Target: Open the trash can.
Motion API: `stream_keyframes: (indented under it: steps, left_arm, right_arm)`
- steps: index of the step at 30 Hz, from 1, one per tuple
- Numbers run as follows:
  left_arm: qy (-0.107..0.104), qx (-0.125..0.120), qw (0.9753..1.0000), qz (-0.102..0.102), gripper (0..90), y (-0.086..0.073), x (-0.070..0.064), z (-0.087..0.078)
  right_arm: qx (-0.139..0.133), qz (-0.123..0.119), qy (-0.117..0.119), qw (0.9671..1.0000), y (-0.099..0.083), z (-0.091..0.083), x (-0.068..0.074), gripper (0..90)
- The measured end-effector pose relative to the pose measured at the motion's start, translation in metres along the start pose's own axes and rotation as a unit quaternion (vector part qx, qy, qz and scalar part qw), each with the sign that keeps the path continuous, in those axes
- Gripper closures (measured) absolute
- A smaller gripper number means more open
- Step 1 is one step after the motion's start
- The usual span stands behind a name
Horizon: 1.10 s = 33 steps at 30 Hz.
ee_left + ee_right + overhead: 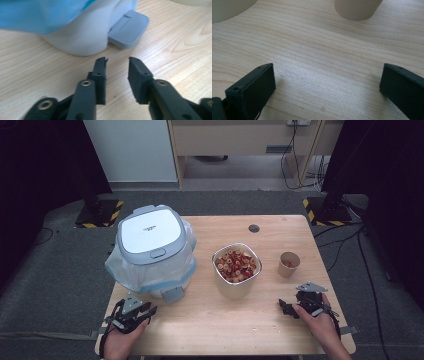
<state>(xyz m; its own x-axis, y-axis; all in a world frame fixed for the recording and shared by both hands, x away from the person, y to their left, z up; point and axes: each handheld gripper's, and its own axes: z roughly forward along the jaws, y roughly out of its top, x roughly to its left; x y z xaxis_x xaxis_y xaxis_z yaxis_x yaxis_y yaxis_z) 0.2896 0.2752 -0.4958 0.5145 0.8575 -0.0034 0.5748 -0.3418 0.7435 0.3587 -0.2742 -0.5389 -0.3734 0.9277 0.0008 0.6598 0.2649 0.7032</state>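
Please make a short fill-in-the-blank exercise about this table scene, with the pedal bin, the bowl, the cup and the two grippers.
1. The lid of the pedal bin is ____.
2. The bowl stands between the bin and the paper ____.
3. The left gripper points at the bin's grey ____.
4. The right gripper is open and holds ____.

Missing words: closed; cup; pedal; nothing

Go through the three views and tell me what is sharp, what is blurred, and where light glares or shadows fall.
High view: even light, the table sharp, the bin lid brightly lit, the room's sides dark. Left gripper view: the wood grain and fingers are fairly crisp, the bin's grey pedal and blue bag soft. Right gripper view: soft shadows beside the fingers; the paper cup slightly blurred.
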Motion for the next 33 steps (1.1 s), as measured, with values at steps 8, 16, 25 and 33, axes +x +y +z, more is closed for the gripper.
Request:
stream_keyframes:
  steps: [8,16,25,33]
  left_arm:
    - [-0.053,-0.039,0.9978,0.011,77.1,0.005,-0.008,0.003]
    - [-0.071,-0.028,0.9967,0.029,81.7,0.013,-0.016,0.020]
    - [-0.077,-0.034,0.9958,0.036,86.5,0.021,-0.020,0.028]
    - [-0.077,-0.035,0.9949,0.054,88.6,0.030,-0.025,0.037]
  right_arm:
    - [0.000,0.000,0.000,1.0000,0.000,0.000,0.000,0.6]
    - [0.000,-0.001,0.001,1.0000,0.000,0.000,0.000,0.6]
    - [0.000,-0.001,0.001,1.0000,0.000,0.000,0.000,0.6]
    - [-0.001,-0.001,0.001,1.0000,0.000,0.000,0.000,0.6]
